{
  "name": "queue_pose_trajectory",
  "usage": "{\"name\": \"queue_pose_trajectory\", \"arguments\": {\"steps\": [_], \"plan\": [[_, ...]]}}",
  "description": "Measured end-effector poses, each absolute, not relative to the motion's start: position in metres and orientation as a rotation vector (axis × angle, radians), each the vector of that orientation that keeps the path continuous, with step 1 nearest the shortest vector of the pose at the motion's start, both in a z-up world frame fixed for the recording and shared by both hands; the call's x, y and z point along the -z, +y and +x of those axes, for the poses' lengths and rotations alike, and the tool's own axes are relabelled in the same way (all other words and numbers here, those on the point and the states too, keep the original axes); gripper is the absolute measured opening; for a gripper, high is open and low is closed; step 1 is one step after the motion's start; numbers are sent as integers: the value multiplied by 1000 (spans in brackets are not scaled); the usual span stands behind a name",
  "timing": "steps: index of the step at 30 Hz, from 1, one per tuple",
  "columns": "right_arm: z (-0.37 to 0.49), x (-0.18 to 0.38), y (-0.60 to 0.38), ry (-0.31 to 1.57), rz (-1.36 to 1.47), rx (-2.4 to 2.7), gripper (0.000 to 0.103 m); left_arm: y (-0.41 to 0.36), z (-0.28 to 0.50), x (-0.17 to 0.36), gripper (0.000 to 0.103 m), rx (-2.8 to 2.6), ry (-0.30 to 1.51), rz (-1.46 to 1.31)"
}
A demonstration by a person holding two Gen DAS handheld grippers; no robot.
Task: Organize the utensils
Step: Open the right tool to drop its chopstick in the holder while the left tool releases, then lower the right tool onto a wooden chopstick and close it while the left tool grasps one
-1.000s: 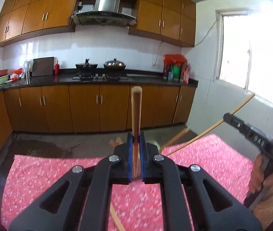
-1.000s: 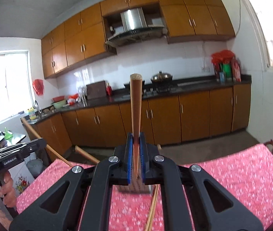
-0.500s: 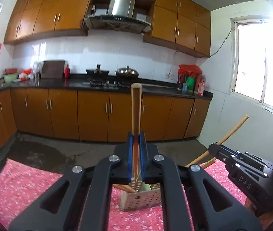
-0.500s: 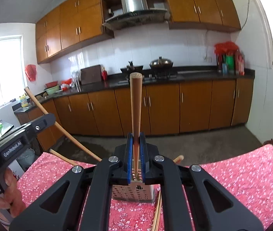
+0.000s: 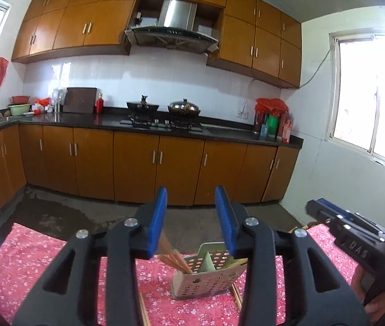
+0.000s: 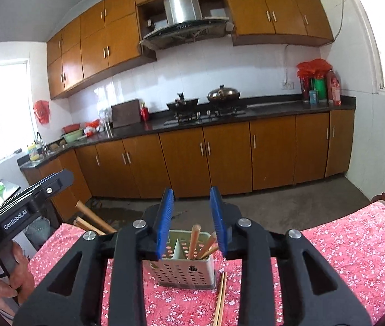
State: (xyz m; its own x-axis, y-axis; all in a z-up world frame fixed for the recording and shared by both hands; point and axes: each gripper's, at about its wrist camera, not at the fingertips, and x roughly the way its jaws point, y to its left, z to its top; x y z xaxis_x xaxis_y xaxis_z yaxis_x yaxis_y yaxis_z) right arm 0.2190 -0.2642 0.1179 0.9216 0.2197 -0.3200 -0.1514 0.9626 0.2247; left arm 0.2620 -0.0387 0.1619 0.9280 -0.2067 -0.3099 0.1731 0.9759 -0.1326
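Note:
A perforated metal utensil holder (image 5: 206, 277) (image 6: 187, 271) with two compartments stands on the table's red floral cloth (image 6: 355, 244). My left gripper (image 5: 191, 198) hovers just above and behind the holder. Its jaws are opening, with nothing between the blue pads. Wooden chopsticks (image 5: 174, 258) lean leftward out of the holder's left compartment. My right gripper (image 6: 191, 193) hangs over the holder from the other side. Its jaws are also opening and empty. More chopsticks (image 6: 193, 241) stand in the right compartment below it. Loose chopsticks (image 6: 221, 296) lie on the cloth beside the holder.
Beyond the table's far edge lies bare concrete floor, then brown cabinets under a dark counter (image 5: 219, 131) with a stove and two pots. A hand (image 6: 15, 271) grips the left tool's handle. Another loose chopstick (image 5: 143, 309) lies on the cloth near me.
Each gripper was shut on an upright chopstick and moved in over the holder. Both have now opened, and those chopsticks have left the pads for the holder.

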Motion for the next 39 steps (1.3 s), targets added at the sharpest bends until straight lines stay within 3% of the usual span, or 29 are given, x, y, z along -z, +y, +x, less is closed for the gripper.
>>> {"name": "queue_pose_trajectory", "arguments": {"steps": [6,13,17,24,35,39], "plan": [[191,-115,-287,340,184,-127,37,-17,212,-160,48,139,329,-66],[183,-29,-305,567,200,-56,36,13,177,-97,50,45,458,-42],[186,34,-292,736,213,-88,20,22,179,-43,50,21,599,-65],[182,99,-254,905,170,-147,15,22,183,28,49,13,788,-71],[181,117,-250,956,143,-171,15,11,189,63,41,59,883,-78],[185,118,-247,952,82,-137,8,9,188,70,39,67,896,-76]]}}
